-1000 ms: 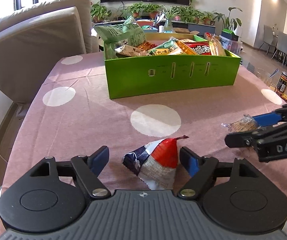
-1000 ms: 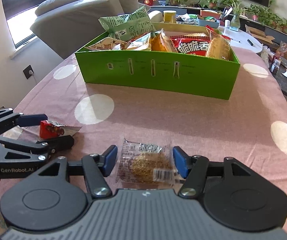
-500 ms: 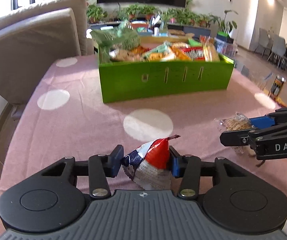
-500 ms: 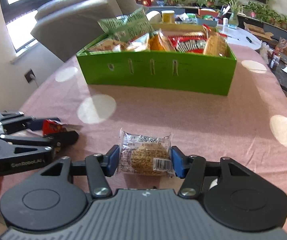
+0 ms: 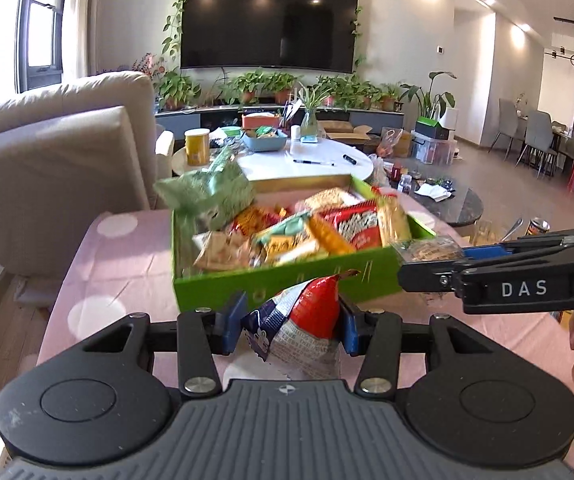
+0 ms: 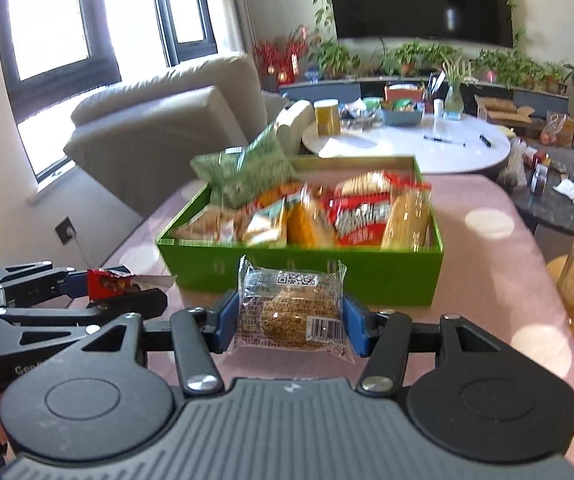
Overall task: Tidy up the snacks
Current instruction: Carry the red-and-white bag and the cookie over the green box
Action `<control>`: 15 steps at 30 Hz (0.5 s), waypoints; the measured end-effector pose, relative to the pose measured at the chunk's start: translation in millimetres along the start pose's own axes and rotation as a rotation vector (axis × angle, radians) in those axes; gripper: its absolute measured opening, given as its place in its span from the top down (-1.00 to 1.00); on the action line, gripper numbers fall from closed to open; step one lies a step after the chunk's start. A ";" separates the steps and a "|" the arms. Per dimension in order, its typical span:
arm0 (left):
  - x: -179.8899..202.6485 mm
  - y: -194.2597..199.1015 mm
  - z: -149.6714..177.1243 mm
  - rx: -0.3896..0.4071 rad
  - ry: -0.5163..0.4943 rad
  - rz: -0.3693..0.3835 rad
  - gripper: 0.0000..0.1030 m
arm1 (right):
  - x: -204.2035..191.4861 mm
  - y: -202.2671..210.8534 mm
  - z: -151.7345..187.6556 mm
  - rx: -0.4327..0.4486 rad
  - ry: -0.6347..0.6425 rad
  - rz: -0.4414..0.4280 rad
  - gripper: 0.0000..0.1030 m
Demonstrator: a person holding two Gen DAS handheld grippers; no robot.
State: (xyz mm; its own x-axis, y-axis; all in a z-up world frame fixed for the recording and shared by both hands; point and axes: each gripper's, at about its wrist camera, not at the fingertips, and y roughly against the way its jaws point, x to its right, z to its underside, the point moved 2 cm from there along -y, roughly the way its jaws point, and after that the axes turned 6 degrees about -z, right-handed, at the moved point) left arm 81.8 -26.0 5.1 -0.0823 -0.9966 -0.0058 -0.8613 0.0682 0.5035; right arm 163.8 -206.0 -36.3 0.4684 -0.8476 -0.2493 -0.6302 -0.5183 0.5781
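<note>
Two hand-held grippers each carry a snack above a pink tablecloth with pale round spots (image 5: 99, 264). Left gripper (image 5: 290, 322) has its blue-padded jaws closed against the sides of a crinkled red, white and navy foil snack packet (image 5: 301, 330), whose red tip points up and forward. Right gripper (image 6: 289, 322) has its blue-padded jaws pressed on both short ends of a clear plastic packet holding a round brown seeded cake (image 6: 292, 312), barcode and QR label facing the camera. Just ahead of both grippers sits a bright green rectangular cardboard box (image 5: 223, 292), open-topped and crowded with snack bags, among them a puffy green bag (image 5: 207, 196) at the far left corner and a red bag with white lettering (image 5: 357, 226) toward the right. Seen from the left gripper, the right gripper reaches in from the right side, its packet just over the box's near right corner. Seen from the right gripper, the left gripper sits low on the left, beside the box's near left corner. Beyond the box stand a beige sofa (image 5: 47, 152), a white oval table (image 5: 307, 164) and a wall-mounted black television (image 5: 269, 20).
</note>
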 end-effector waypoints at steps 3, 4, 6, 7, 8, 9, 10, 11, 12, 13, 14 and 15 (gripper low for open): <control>4.1 -6.1 -11.4 0.010 -0.011 -0.005 0.15 | 3.9 -2.7 -10.1 0.019 -0.001 -0.001 -0.95; 4.9 -8.6 -15.8 0.015 -0.015 -0.006 0.15 | 4.8 -3.3 -13.3 0.025 -0.002 -0.002 -0.95; 6.0 -12.3 -24.7 0.026 -0.018 -0.008 0.15 | 6.6 -4.0 -19.6 0.038 -0.003 -0.007 -0.95; 6.8 -13.3 -28.1 0.032 -0.019 -0.010 0.15 | 7.9 -5.0 -23.1 0.044 -0.004 -0.009 -0.95; 7.4 -14.6 -31.6 0.040 -0.019 -0.013 0.15 | 9.6 -5.8 -26.6 0.051 -0.007 -0.011 -0.95; 7.5 -16.6 -35.9 0.048 -0.016 -0.016 0.15 | 11.6 -6.6 -30.1 0.058 -0.012 -0.012 -0.95; 7.2 -18.6 -38.8 0.053 -0.013 -0.018 0.15 | 13.8 -7.1 -33.6 0.067 -0.020 -0.014 -0.95; 6.8 -21.2 -42.3 0.057 -0.011 -0.020 0.15 | 16.9 -7.8 -37.6 0.076 -0.032 -0.017 -0.95; 6.5 -24.4 -46.0 0.062 -0.008 -0.024 0.15 | 20.5 -8.8 -42.6 0.087 -0.048 -0.020 -0.95; 5.9 -26.7 -48.7 0.066 -0.006 -0.028 0.15 | 23.5 -10.0 -47.7 0.097 -0.062 -0.027 -0.95; 5.6 -29.8 -52.1 0.068 -0.005 -0.032 0.15 | 26.2 -11.3 -53.4 0.105 -0.072 -0.037 -0.95; 5.2 -33.4 -55.6 0.070 -0.004 -0.036 0.15 | 28.2 -13.3 -58.8 0.110 -0.078 -0.046 -0.95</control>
State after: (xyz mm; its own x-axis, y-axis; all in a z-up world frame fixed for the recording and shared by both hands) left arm 138.0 -36.1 36.3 -0.0524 -0.9983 -0.0268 -0.8967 0.0352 0.4413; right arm 221.8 -216.3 -5.3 0.4520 -0.8265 -0.3357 -0.6751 -0.5629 0.4769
